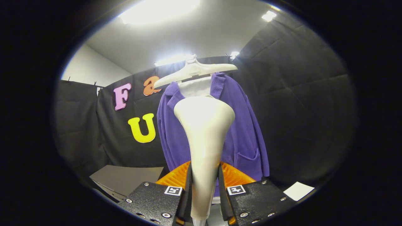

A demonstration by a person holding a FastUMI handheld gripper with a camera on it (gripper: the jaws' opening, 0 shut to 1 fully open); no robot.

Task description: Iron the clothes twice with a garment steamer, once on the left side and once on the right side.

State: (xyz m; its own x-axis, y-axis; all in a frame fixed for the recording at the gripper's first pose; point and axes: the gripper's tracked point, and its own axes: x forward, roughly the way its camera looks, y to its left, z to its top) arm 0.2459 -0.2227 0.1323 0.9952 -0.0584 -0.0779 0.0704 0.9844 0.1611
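Observation:
A white garment steamer (204, 131) stands upright between my fingers, its narrow handle clamped by both and its wide head rising above them. My gripper (204, 188) is shut on that handle. Beyond the steamer head hangs a purple jacket (245, 125) over a white inner top (196, 88), on a white hanger (194, 70) against the black booth wall. The steamer head covers the middle of the jacket's front; its left panel, right panel and a patch pocket (248, 158) show on either side.
A grey board (125, 179) lies low to the left of the fingers. A white sheet (298, 190) lies low to the right. Black quilted cloth walls close the booth behind and to the right. Bright ceiling lights (160, 12) shine above.

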